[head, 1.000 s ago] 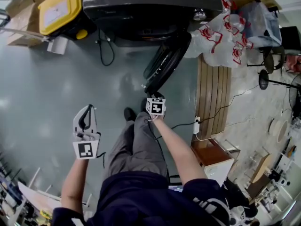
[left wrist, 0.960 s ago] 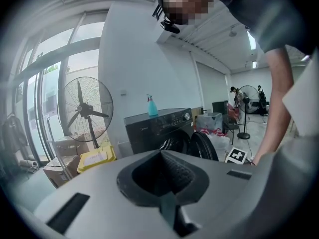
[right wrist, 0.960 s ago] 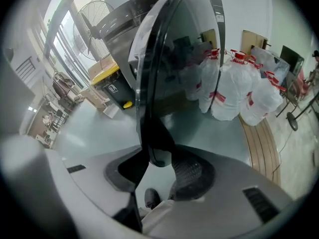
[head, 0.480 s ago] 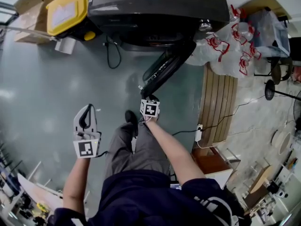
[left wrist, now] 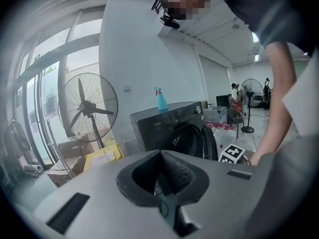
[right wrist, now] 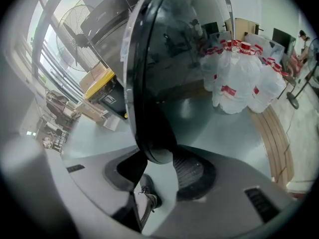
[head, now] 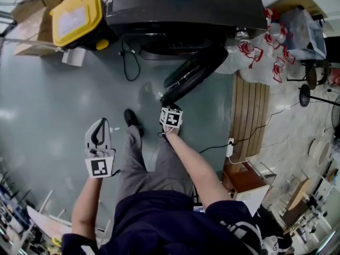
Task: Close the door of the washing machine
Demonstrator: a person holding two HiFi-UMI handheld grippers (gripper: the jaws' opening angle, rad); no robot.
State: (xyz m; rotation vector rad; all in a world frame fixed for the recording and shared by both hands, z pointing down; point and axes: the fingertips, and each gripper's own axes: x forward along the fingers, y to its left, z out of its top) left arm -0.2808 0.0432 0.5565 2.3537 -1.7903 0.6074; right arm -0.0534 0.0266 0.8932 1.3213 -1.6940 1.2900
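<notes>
The dark washing machine (head: pixel 186 15) stands at the top of the head view with its round door (head: pixel 194 73) swung open toward me. My right gripper (head: pixel 164 101) is at the door's free edge. In the right gripper view the door's rim (right wrist: pixel 149 83) sits between the pads of the right gripper (right wrist: pixel 159 158); the jaws have eased a little wider within the last second and still bear on the rim. My left gripper (head: pixel 100 122) hangs apart at the left, shut and empty, and points at the machine (left wrist: pixel 164 123).
A yellow-lidded bin (head: pixel 79 15) stands left of the machine and a black cable (head: pixel 130 62) trails on the floor. White plastic bags (head: pixel 260 52) and a slatted wooden bench (head: pixel 252 116) lie to the right. A teal spray bottle (left wrist: pixel 162 101) tops the machine. A standing fan (left wrist: pixel 87 108) is left.
The person has stepped forward with the left foot. Both grippers have travelled toward the machine, and the right one has stayed at the door's edge.
</notes>
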